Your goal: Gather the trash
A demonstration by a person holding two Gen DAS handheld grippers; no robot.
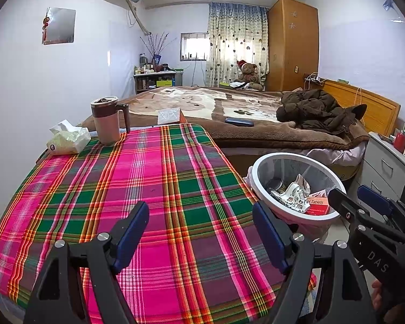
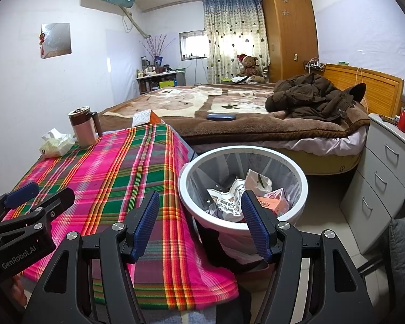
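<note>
A white trash bin [image 1: 267,159] stands on the floor at the table's right edge; it also shows in the right wrist view [image 2: 297,170]. Inside lie crumpled patterned paper [image 2: 226,202], white paper [image 2: 256,179] and an orange tablet box [image 2: 275,203]. My left gripper [image 1: 201,232] is open and empty above the plaid tablecloth [image 1: 148,183]. My right gripper [image 2: 199,222] is open and empty, over the table's right edge and the bin's near rim. It also shows in the left wrist view [image 1: 360,197].
A tissue pack [image 1: 67,139] and a lidded mug [image 1: 106,120] stand at the table's far left. A bed with a brown coat [image 1: 316,110] lies behind. Grey drawers [image 2: 383,170] stand to the right of the bin.
</note>
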